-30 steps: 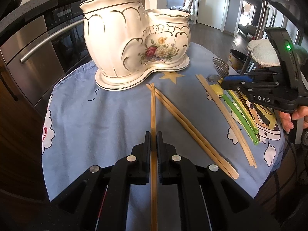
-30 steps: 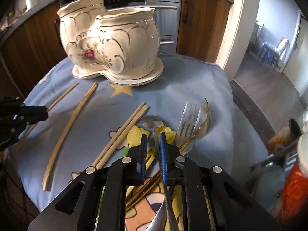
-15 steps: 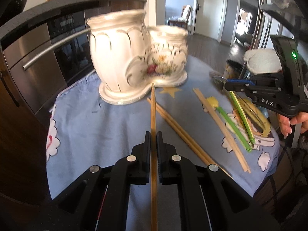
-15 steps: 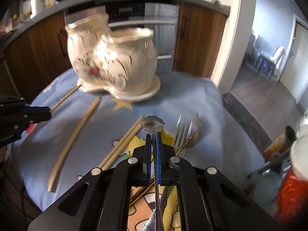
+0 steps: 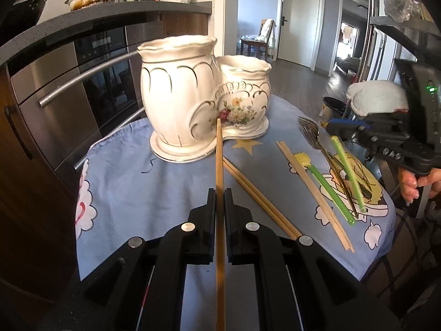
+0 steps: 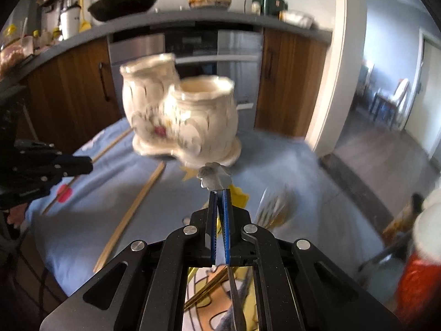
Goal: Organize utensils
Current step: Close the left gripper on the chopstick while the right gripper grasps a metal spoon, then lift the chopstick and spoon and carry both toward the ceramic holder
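Note:
My left gripper (image 5: 219, 193) is shut on a wooden chopstick (image 5: 219, 160), held above the blue cloth and pointing at the white two-part ceramic holder (image 5: 198, 93). My right gripper (image 6: 219, 193) is shut on a silver utensil with a scalloped head (image 6: 213, 178), lifted off the cloth in front of the holder (image 6: 182, 118). On the cloth lie a chopstick pair (image 5: 256, 193), another pair (image 5: 311, 190), green utensils (image 5: 328, 190) and a fork (image 5: 311, 135). The right gripper also shows at the right in the left wrist view (image 5: 330, 127).
The blue cartoon cloth (image 5: 143, 187) covers a small round table. An oven with a steel handle (image 5: 82, 82) stands close behind on the left. A metal rack with a white towel (image 5: 377, 96) stands at the right. A doorway opens behind.
Both grippers have risen with their utensils. The left chopstick has come off the cloth. The right gripper closed on the silver utensil and lifted it toward the holder.

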`<action>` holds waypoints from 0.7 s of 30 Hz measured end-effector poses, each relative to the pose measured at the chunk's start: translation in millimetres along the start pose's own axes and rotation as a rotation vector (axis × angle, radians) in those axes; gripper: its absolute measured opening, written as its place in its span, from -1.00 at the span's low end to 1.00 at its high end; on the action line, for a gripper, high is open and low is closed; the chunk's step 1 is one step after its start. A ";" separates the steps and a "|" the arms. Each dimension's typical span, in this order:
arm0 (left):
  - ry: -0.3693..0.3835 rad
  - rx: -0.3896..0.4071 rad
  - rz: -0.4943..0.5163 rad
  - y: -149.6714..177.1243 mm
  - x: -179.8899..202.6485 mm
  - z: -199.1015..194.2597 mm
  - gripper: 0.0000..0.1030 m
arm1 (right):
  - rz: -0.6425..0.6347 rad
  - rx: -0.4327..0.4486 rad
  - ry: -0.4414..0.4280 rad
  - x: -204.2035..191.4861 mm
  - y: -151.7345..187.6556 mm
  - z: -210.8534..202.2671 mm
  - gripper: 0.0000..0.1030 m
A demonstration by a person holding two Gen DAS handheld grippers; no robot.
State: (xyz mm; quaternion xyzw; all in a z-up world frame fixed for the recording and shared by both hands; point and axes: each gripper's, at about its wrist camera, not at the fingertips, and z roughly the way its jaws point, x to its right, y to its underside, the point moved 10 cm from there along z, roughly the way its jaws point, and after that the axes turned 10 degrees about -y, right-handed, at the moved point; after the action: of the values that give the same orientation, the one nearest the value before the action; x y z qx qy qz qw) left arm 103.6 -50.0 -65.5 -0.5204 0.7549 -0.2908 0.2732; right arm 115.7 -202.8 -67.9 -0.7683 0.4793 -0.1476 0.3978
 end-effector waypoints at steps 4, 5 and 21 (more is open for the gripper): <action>0.004 -0.009 0.000 2.1 1.6 2.5 -0.88 | 0.014 -0.050 0.002 2.6 12.7 18.7 -0.92; 0.006 -0.013 0.002 2.6 2.7 3.0 -0.88 | 0.024 -0.060 -0.006 3.6 15.1 22.3 -0.92; 0.006 0.016 -0.005 -1.4 0.3 -0.1 -0.88 | 0.015 0.078 0.016 4.9 -8.6 -9.6 -0.93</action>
State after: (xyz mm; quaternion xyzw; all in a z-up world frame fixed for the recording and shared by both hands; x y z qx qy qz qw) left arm 104.3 -50.7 -64.5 -0.5194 0.7520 -0.2990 0.2744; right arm 117.6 -209.5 -56.0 -0.7472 0.4822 -0.1693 0.4249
